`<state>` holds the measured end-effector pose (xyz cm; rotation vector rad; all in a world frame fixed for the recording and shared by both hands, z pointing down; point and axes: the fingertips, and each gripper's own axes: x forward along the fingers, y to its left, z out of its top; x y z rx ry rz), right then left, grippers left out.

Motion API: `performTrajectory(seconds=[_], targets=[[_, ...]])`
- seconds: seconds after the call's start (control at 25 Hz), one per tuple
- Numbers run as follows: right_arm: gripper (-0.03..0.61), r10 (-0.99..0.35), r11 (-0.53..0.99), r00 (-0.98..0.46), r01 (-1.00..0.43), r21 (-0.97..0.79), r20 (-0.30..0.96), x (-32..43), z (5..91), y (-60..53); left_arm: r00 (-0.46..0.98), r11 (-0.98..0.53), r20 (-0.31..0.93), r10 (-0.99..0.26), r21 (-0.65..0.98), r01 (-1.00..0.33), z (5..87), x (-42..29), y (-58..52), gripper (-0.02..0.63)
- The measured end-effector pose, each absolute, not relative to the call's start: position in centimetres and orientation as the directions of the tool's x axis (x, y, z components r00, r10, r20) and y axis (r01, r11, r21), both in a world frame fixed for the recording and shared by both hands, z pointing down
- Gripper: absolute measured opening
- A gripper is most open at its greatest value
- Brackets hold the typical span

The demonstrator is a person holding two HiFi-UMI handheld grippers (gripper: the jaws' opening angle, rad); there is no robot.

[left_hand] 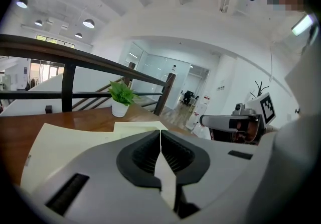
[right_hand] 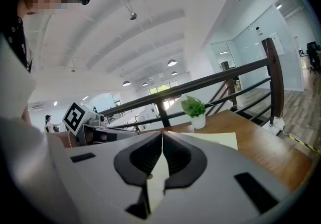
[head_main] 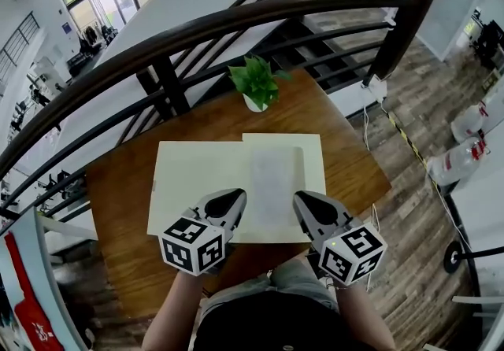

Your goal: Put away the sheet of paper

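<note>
Paper sheet point(head_main: 274, 178) lies on the cream folder point(head_main: 189, 176); left gripper point(head_main: 235, 197) and right gripper point(head_main: 304, 200) jaws closed.

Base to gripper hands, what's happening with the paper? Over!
Left gripper shut, right gripper shut, both empty over near edge. Sheet of paper flat on cream folder. Potted plant far back, nothing blocking.

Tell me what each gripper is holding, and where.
Cannot be told. The left gripper and right gripper are shut at the cream folder's near edge. A pale strip shows between each pair of jaws, perhaps pinched.
</note>
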<state>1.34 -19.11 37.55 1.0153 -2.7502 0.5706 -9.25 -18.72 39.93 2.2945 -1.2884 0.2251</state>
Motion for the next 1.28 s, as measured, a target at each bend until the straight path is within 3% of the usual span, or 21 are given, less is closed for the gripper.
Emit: performTrajectory(seconds=[0.48,1.28], targets=[[0.028,-0.512,0.753,-0.803,-0.59,-0.292,0.304,-1.0,38.7,-17.7,0.535,-0.404,0.4,-0.744,0.368,-0.838,41.1,-9.0,-16.9,0.021],[0.028,-0.544,0.727,-0.774,-0.628,-0.279,0.324,-0.3,39.3,-17.3,0.539,-0.396,0.413,-0.734,0.385,-0.834,41.8,-9.0,-16.6,0.021]])
